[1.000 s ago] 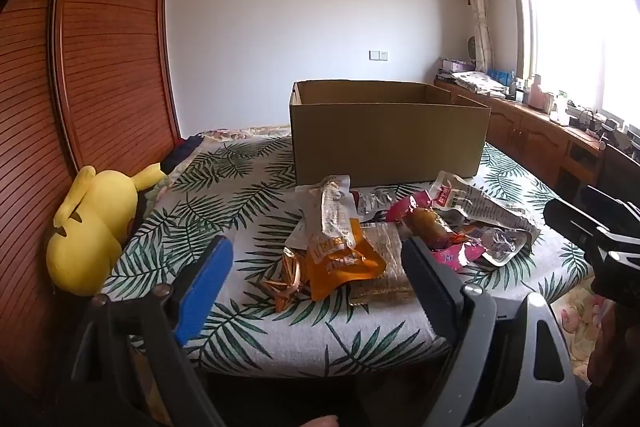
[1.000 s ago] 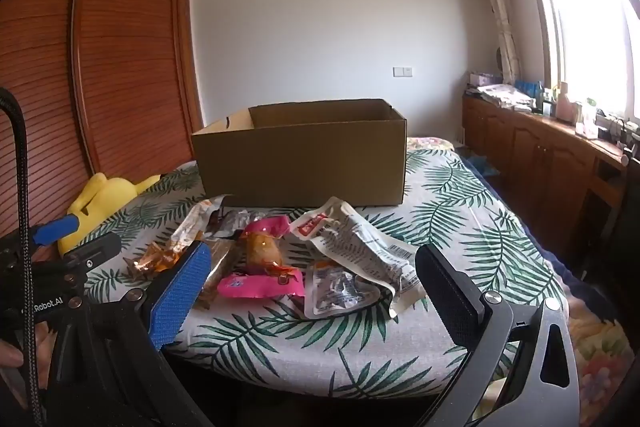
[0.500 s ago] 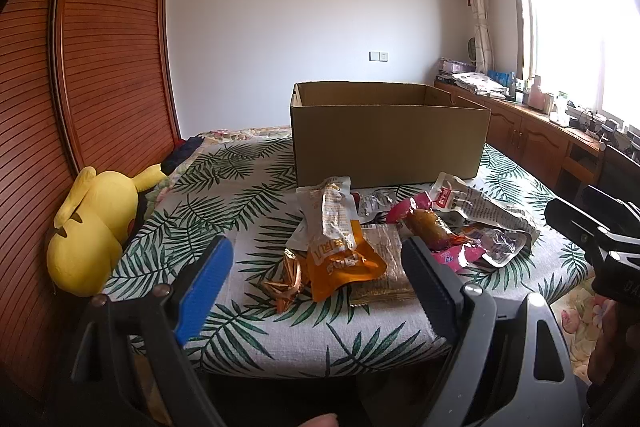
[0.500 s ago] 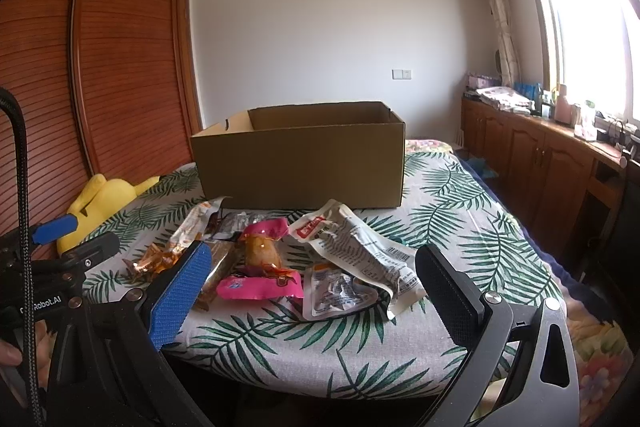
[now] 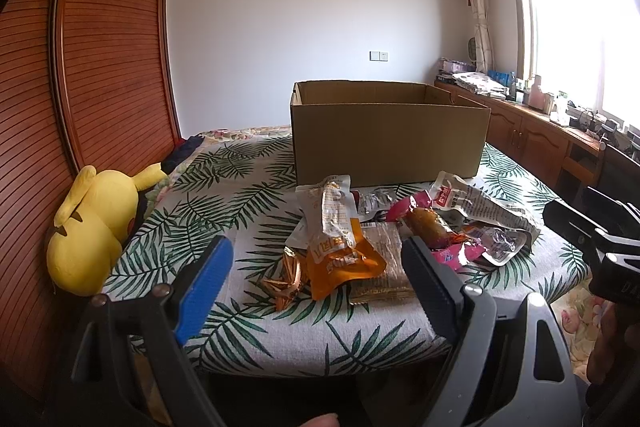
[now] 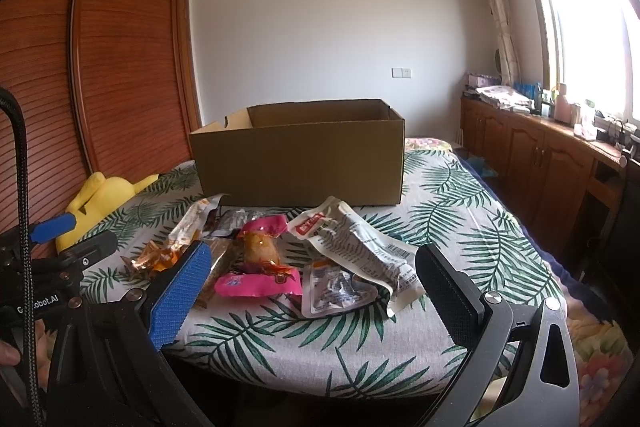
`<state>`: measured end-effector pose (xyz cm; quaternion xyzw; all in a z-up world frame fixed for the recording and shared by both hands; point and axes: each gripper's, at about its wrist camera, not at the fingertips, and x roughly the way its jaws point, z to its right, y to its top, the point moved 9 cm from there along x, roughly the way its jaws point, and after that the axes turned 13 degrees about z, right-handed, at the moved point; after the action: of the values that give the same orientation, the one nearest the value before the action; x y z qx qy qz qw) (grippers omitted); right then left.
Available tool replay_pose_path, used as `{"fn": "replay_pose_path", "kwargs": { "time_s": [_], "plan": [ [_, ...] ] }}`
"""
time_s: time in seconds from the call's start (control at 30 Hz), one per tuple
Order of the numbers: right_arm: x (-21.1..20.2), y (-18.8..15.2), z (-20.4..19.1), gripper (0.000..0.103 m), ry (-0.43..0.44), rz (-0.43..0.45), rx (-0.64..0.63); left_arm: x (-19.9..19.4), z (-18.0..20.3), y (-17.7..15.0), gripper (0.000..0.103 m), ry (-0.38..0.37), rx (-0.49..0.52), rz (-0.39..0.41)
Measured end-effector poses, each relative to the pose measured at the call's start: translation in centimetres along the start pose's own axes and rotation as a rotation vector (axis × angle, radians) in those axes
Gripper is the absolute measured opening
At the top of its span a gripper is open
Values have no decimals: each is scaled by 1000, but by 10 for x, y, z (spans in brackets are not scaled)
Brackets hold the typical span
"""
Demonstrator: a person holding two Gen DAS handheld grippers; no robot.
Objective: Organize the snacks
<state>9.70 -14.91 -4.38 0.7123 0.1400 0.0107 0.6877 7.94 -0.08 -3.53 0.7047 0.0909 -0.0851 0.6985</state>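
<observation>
A pile of snack packets lies on the leaf-print bed in front of an open cardboard box (image 5: 390, 143) (image 6: 300, 167). Among them are an orange pouch (image 5: 340, 259), a brown flat pack (image 5: 380, 263), a pink-wrapped snack (image 6: 260, 247), a pink packet (image 6: 256, 285), a white bag (image 6: 360, 247) and a clear pouch (image 6: 336, 291). My left gripper (image 5: 316, 267) hovers open just short of the orange pouch. My right gripper (image 6: 312, 279) hangs open before the pink packet and clear pouch. Neither holds anything.
A yellow plush toy (image 5: 92, 223) rests at the bed's left edge by the wooden wardrobe (image 5: 92, 67). Wooden cabinets (image 6: 540, 163) with clutter run under the window on the right. The bed's near edge (image 6: 320, 371) is just below the grippers.
Both views have shifted only slightly; the box and snacks sit a touch lower in the right wrist view. Both grippers stay open and nothing was picked up.
</observation>
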Motion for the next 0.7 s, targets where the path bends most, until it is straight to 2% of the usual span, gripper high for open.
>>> {"fn": "replay_pose_path", "kwargs": {
  "time_s": [0.7],
  "plan": [
    [0,-2,1,103,-6,6,-2,-3,-2,2,87,3,-1,6]
  ]
}}
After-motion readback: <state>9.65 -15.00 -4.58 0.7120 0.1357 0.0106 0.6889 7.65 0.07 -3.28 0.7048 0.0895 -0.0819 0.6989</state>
